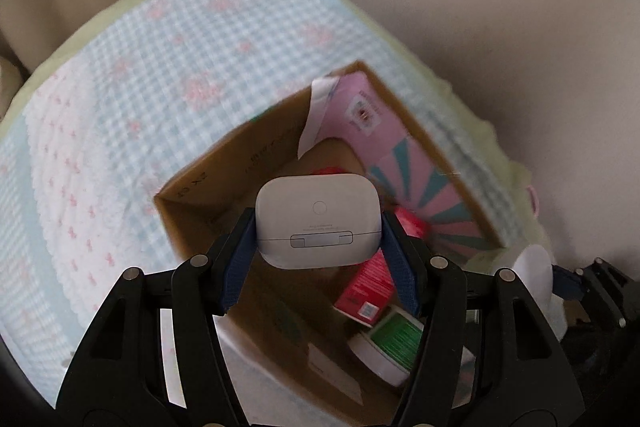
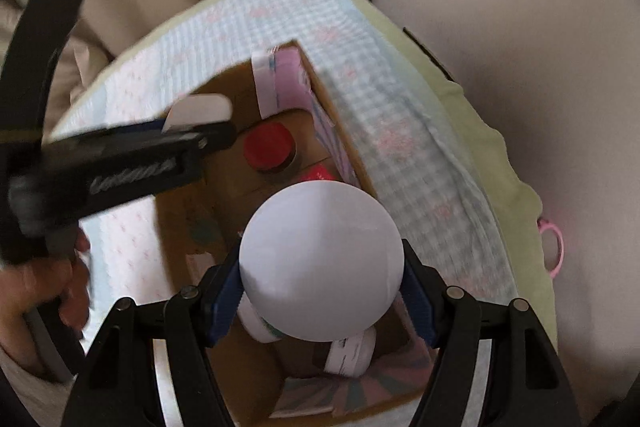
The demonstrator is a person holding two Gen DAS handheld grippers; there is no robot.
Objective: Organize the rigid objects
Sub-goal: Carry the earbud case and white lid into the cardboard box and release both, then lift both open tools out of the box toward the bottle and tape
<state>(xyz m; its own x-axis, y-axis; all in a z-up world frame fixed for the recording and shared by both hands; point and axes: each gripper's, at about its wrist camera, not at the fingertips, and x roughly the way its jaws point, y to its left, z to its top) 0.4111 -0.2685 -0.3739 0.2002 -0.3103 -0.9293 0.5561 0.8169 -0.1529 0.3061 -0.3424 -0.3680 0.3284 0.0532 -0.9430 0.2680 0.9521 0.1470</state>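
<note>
Partly hidden cardboard box (image 1: pixel 200 183) contents behind white case (image 1: pixel 318 221) and white round container (image 2: pixel 320 267).

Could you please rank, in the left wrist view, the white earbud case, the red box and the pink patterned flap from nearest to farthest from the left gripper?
1. White earbud case: held between the left gripper fingers.
2. Red box: below, inside the cardboard box.
3. Pink patterned flap: along the far right wall.

Your round white lid (image 2: pixel 320 263) hid the brown cardboard box's (image 2: pixel 236 83) middle; the left gripper (image 2: pixel 200 131) was motion-blurred there.
</note>
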